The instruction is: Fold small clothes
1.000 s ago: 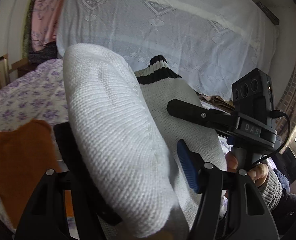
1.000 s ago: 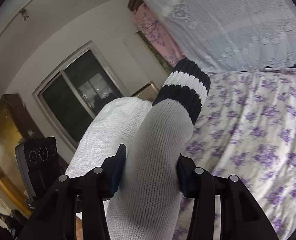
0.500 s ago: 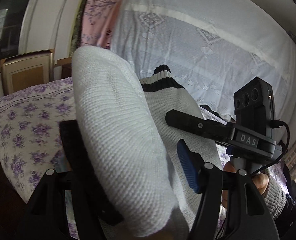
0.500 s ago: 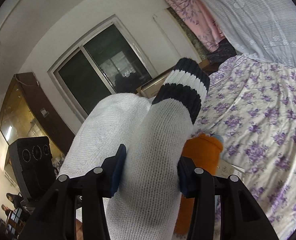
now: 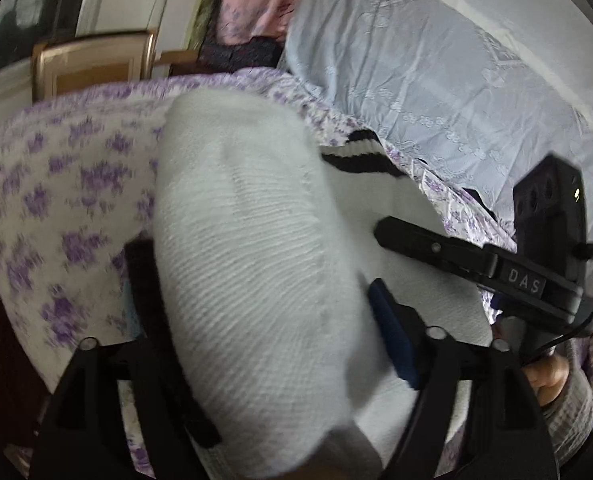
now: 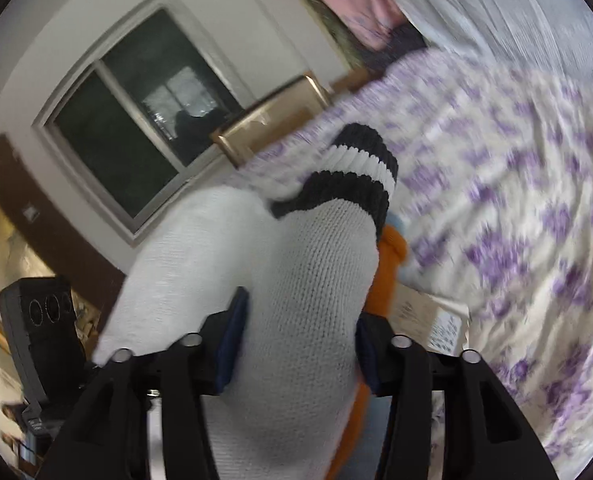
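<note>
My right claw [image 5: 436, 240] bears a tag reading "DAS"; both claws' jaws have just been widening around the white sock [image 6: 296, 300], which lies between them above the flowered bedspread [image 6: 516, 200]; whether my left claw [image 5: 256, 320] presses it, blur hides; an orange garment [image 6: 388, 276] peeks out behind.

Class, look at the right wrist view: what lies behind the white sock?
An orange garment shows behind the white sock, over the floral bedspread. Most of it is covered by the sock, so its shape cannot be told.
</note>
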Motion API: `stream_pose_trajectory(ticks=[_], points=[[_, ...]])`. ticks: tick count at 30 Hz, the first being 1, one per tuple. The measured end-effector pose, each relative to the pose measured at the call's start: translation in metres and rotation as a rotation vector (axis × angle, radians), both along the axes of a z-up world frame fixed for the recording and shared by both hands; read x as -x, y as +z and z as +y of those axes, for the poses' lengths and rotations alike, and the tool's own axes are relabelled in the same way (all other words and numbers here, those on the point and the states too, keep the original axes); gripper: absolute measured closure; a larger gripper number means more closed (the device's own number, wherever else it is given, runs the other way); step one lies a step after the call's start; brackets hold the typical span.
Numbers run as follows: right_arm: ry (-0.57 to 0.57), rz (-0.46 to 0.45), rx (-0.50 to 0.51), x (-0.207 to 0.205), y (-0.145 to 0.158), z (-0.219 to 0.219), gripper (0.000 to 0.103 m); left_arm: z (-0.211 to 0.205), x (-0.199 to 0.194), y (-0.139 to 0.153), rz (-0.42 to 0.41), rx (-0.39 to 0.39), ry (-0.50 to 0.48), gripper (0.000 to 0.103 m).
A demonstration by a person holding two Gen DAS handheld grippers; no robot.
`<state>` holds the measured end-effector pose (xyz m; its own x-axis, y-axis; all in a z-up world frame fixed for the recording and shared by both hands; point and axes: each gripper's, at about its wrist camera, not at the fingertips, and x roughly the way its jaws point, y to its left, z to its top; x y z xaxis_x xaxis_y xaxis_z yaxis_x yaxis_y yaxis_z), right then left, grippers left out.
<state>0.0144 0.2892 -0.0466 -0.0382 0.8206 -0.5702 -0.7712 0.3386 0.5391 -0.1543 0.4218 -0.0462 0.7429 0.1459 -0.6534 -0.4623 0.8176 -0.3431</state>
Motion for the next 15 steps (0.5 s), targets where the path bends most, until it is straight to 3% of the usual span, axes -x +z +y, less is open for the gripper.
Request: stream_pose_trajectory(ticks=[1, 3, 7, 15], points=[[-0.010, 0.022, -0.005, -0.006, -0.008, -0.001, 0.031, 0.004, 0.001, -0.005, -0.017, 0.034, 0.003, 0.023], [-0.013, 0.065, -0.019, -0.014, -0.018, -0.003, 0.026, 0.005, 0.001, -0.008, -0.024, 0.037, 0.008, 0.022], [-0.017, 0.035, -0.013, -0.011, -0.018, -0.004, 0.026, -0.006, -0.005, -0.008, 0.005, -0.024, 0.036, 0.018], [-0.013, 0.044, -0.011, -0.015, -0.020, -0.007, 0.025, -0.006, -0.007, -0.008, 0.011, -0.049, 0.063, 0.015]])
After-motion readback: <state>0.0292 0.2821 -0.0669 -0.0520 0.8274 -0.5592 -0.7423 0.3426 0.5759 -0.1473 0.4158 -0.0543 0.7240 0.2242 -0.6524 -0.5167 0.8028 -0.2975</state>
